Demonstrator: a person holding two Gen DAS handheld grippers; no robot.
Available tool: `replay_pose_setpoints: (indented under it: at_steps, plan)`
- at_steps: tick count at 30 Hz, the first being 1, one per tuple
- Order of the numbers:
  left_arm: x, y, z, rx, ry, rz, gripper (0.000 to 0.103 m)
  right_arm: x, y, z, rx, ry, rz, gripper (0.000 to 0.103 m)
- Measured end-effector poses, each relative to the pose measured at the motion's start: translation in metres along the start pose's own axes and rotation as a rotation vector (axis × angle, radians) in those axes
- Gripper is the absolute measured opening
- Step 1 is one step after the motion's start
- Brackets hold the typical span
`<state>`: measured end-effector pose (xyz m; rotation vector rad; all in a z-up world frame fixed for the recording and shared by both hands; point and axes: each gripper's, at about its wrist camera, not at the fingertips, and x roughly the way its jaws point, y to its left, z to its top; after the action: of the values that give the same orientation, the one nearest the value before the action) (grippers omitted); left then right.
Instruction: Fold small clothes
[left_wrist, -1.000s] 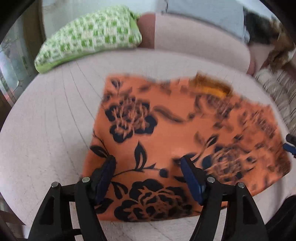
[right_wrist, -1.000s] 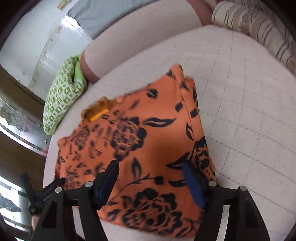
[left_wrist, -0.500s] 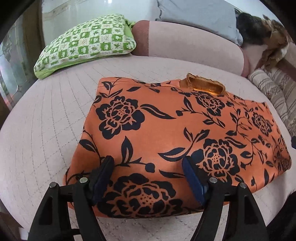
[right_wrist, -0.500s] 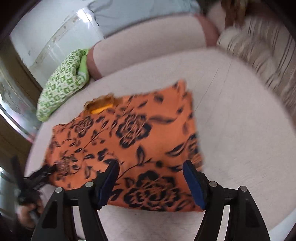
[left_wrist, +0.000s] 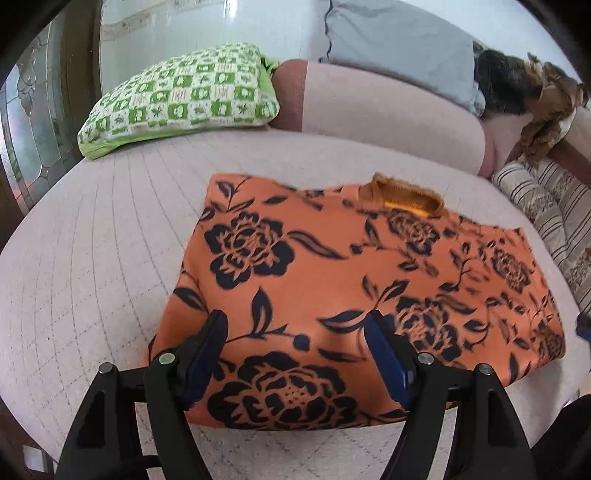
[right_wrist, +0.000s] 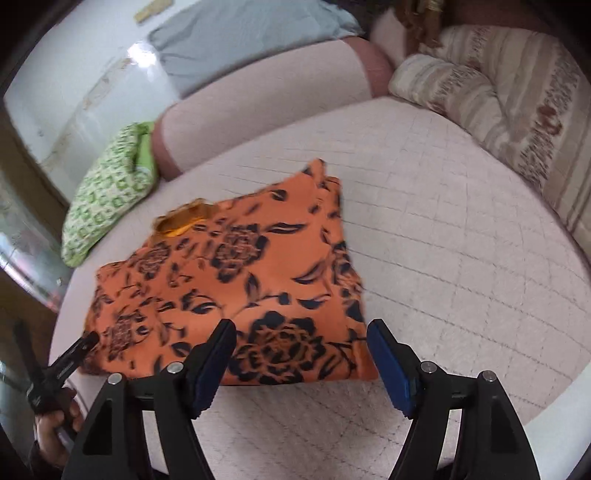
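Since the earlier frames both grippers have drawn back slightly; the orange garment with dark floral print (left_wrist: 332, 280) stays flat on the pale pink quilted round bed (left_wrist: 92, 258). Left gripper (left_wrist: 295, 354): released, jaws wide apart, holding nothing, hovering over the garment's near edge. Right gripper (right_wrist: 301, 362): likewise released and empty, its left finger over the near hem, its right finger just beyond the cloth's corner. Ahead of both lie a green-and-white checked pillow (left_wrist: 184, 96) and a pink bolster (left_wrist: 388, 118).
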<state>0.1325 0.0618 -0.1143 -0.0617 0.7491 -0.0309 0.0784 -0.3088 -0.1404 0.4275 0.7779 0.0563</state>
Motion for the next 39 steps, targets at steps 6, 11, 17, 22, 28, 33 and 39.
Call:
replay_pose_setpoints:
  at_steps: [6, 11, 17, 22, 28, 33, 39]
  plan:
    - [-0.003, -0.022, 0.005, 0.036, 0.037, -0.089, 0.077, 0.033, -0.019, -0.001, 0.169, 0.195, 0.127, 0.086]
    - [0.000, -0.041, 0.014, 0.026, 0.045, -0.142, 0.077, -0.011, -0.030, 0.060, 0.197, 0.028, 0.183, 0.086]
    - [0.018, -0.082, 0.014, 0.078, 0.050, -0.207, 0.077, 0.065, -0.050, 0.114, 0.207, 0.136, 0.244, 0.086]
    - [0.036, -0.096, -0.003, 0.164, 0.074, -0.185, 0.077, 0.137, -0.048, 0.129, 0.168, 0.196, 0.204, 0.084]
    - [0.038, -0.103, -0.009, 0.234, 0.055, -0.167, 0.081, 0.163, -0.034, 0.130, 0.097, 0.240, 0.175, 0.022]
    - [0.038, -0.104, -0.009, 0.244, 0.057, -0.172, 0.085, 0.146, -0.025, 0.133, 0.058, 0.142, 0.095, 0.017]
    - [0.035, -0.104, -0.012, 0.269, 0.054, -0.168, 0.085, 0.139, -0.042, 0.123, 0.168, 0.138, 0.103, 0.024]
